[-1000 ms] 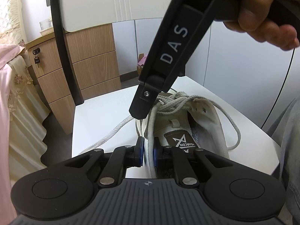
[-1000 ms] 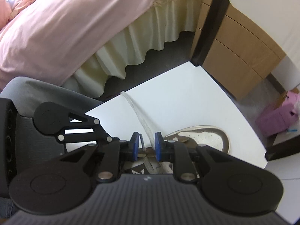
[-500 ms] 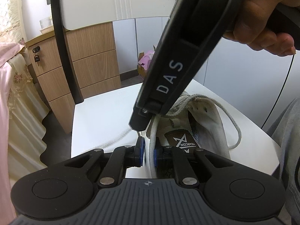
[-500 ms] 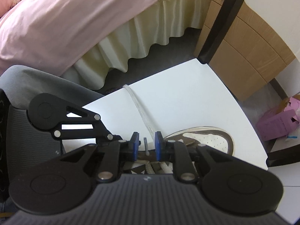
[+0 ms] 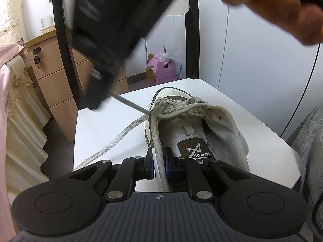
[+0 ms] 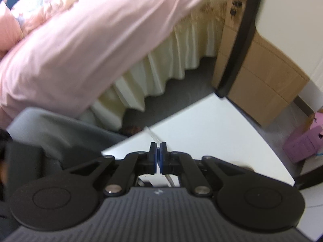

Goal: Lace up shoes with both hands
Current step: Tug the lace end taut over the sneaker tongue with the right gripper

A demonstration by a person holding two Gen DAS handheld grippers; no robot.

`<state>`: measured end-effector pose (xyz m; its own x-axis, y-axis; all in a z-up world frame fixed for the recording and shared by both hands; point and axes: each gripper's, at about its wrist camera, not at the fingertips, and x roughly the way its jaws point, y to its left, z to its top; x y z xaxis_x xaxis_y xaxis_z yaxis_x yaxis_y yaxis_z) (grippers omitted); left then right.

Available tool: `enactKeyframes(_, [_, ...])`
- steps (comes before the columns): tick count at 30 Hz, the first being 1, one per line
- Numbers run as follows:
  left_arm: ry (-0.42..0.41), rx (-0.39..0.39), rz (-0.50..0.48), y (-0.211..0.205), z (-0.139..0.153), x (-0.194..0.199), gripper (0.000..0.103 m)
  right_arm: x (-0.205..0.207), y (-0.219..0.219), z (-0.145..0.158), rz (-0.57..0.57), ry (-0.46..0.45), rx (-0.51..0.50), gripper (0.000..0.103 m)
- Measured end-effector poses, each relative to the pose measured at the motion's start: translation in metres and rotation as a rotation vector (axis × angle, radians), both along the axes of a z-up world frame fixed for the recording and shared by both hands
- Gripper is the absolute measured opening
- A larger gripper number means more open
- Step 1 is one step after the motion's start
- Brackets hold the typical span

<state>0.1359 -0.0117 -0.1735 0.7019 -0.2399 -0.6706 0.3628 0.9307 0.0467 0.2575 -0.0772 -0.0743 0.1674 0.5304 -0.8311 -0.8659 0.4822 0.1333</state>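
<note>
While the white table bore a sneaker laced only at its toe-end eyelets, upper holes empty, the left gripper pinched its side collar and the right gripper clamped the lace tip.

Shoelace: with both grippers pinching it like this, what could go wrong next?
The right gripper is shut on the lace tip, drawn taut from the eyelet; that thin tip may slip out. The left gripper clamps the side wall of the shoe by a narrow bite, so a hard pull might tilt the shoe or drag it across the white table.
</note>
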Motion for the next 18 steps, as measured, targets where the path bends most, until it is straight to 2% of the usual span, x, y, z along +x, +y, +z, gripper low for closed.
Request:
enactKeyframes(5, [0.008, -0.002, 0.007, 0.0, 0.0, 0.0, 0.011, 0.002, 0.003, 0.009, -0.005, -0.033, 0.0, 0.005])
enactKeyframes(7, [0.012, -0.017, 0.015, 0.002, -0.001, 0.0, 0.011, 0.006, -0.005, 0.014, -0.032, -0.028, 0.041, 0.008])
enactKeyframes(8, [0.015, -0.03, 0.021, 0.003, -0.001, 0.0, 0.011, 0.01, -0.011, 0.017, -0.054, -0.015, 0.073, 0.019])
enactKeyframes(10, [0.023, -0.077, 0.041, 0.009, -0.002, 0.0, 0.012, 0.013, -0.022, 0.025, -0.105, -0.014, 0.106, 0.031])
enactKeyframes(14, [0.014, -0.089, 0.032, 0.011, -0.003, -0.003, 0.012, 0.015, -0.04, 0.028, -0.131, 0.005, 0.089, 0.033])
enactKeyframes(18, [0.016, -0.096, 0.033, 0.012, -0.004, -0.002, 0.012, 0.012, -0.05, 0.008, -0.133, 0.067, 0.044, 0.035])
